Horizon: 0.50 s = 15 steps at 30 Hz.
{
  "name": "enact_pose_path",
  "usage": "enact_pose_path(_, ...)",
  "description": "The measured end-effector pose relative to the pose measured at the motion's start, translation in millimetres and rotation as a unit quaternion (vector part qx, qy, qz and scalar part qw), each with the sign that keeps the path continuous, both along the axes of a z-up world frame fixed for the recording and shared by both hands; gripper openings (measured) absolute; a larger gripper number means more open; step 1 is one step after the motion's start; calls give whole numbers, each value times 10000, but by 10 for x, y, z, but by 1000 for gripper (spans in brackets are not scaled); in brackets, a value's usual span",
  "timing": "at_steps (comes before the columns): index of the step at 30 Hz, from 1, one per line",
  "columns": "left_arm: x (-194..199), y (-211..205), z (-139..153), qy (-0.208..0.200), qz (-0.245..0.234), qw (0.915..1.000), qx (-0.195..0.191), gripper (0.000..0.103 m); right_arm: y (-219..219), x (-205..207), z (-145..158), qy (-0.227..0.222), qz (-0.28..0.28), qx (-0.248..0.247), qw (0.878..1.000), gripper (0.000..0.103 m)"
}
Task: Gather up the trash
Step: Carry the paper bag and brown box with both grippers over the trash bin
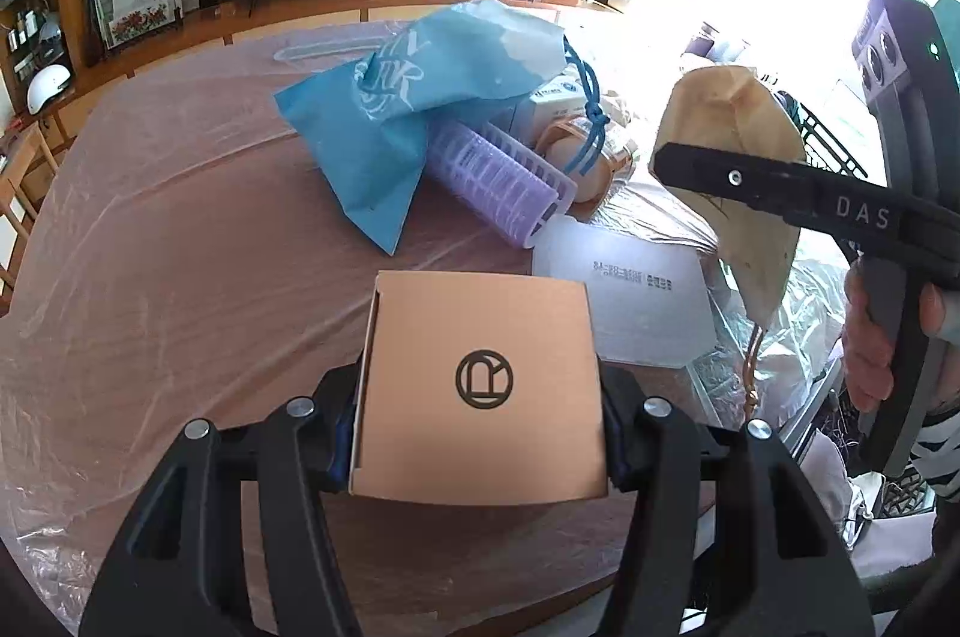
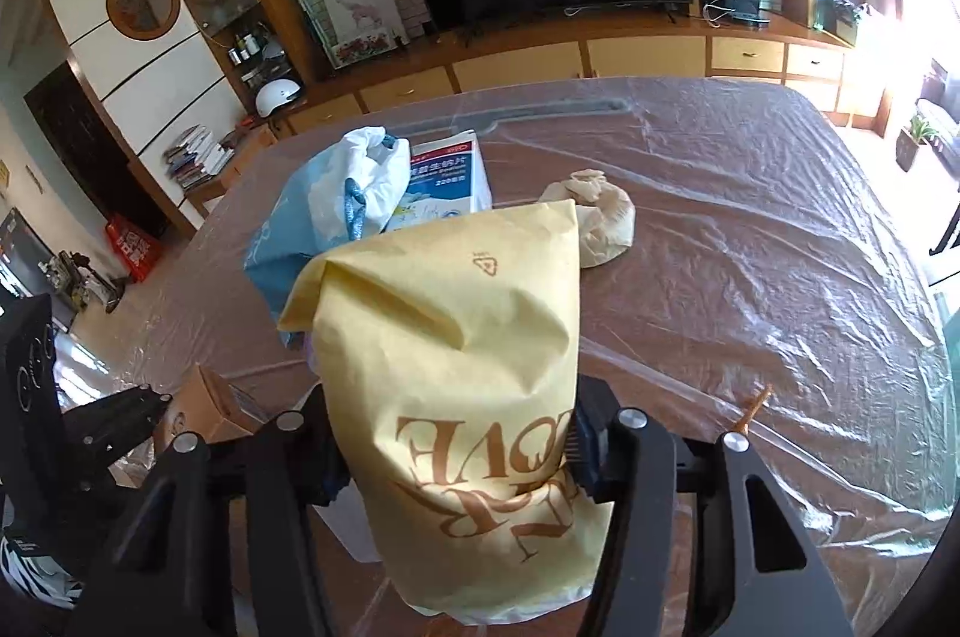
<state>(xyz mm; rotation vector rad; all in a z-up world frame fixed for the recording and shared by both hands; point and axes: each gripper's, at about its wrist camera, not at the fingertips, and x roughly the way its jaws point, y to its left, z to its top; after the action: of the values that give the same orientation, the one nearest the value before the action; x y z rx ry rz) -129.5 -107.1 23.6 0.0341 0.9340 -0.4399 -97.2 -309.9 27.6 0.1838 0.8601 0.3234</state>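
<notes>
My left gripper (image 1: 480,433) clamps the brown box (image 1: 480,385); right gripper (image 2: 456,463) grips the paper bag (image 2: 462,355). Remaining trash lies at twelve o'clock.

Paper bag (image 2: 456,355) hides purple roller — bag bottom cut off.

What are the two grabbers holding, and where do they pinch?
The left gripper clamps the brown cardboard box by its two sides. The right gripper pinches the yellow paper bag near its printed end.
</notes>
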Motion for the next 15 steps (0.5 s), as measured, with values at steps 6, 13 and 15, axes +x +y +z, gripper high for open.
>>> enact_pose_path(6, 59, 99, 32, -42, 113, 9999, -40, 59, -146, -62, 5, -4, -349, 241, 9991, 47)
enact_pose_path(13, 108, 213, 39, -10, 214, 9996, -167, 59, -226, -102, -4, -19, -453, 277, 9986, 46)
enact_pose_path(15, 111, 213, 42, -16, 238, 9996, -170, 59, -236, -118, 1, -34, -469, 272, 9985, 46)
